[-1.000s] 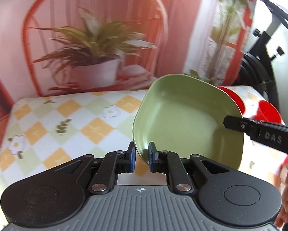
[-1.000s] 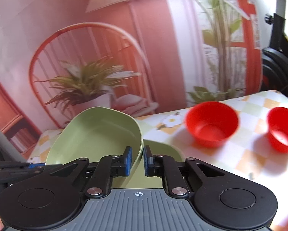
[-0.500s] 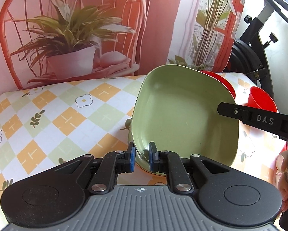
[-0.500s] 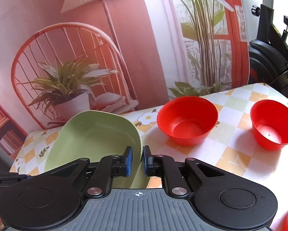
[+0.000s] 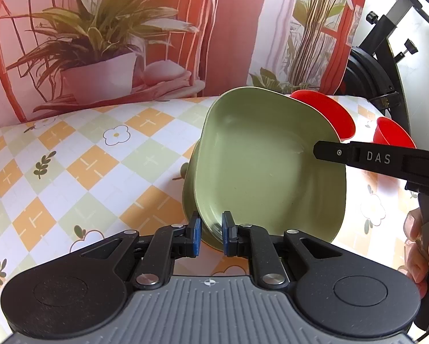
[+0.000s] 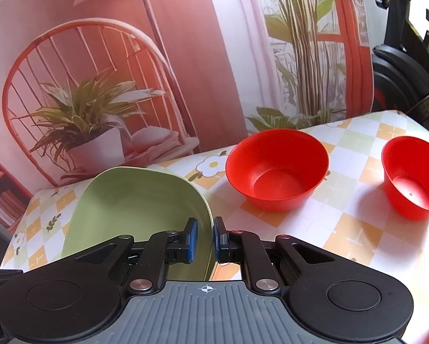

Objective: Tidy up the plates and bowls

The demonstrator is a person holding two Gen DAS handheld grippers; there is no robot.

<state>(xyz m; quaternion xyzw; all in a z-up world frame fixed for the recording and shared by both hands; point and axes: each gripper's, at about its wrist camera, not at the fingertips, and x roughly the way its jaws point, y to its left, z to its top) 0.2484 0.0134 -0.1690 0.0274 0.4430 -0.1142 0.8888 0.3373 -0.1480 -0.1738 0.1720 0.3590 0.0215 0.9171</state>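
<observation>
Lowered since earlier, green plate (image 5: 268,166) sits clamped by both tongs, nothing inside.

Both the left gripper (image 5: 210,236) and the right gripper (image 6: 203,240) have their blue-padded jaws nearly together, apparently pinching something thin, while a hand (image 5: 422,250) grips the right handle.

I see a checkered tablecloth (image 5: 71,172) with flowers and leaves, a backdrop (image 6: 185,57) printed with a red chair and potted plant, and an exercise bike (image 6: 409,66) at right.
</observation>
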